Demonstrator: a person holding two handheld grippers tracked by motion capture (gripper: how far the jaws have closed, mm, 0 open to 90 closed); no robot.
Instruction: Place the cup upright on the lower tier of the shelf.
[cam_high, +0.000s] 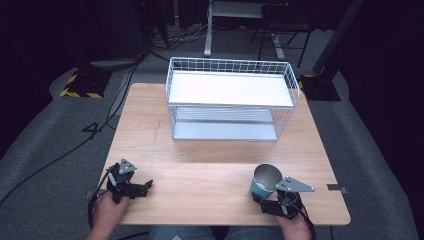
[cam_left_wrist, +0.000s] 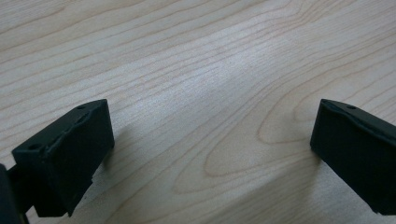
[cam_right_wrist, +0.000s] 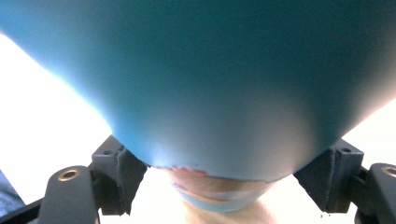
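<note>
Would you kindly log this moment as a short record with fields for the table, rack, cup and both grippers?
table: wooden top, on grey carpet
rack: white wire rack with two shelves, at the far middle of the table, nothing on it
cup: teal cup, mouth tilted up and away, near right of the table
right gripper: jaws on either side of the cup's lower part, closed on it
left gripper: near left of the table, jaws apart over bare wood, holding nothing
</note>
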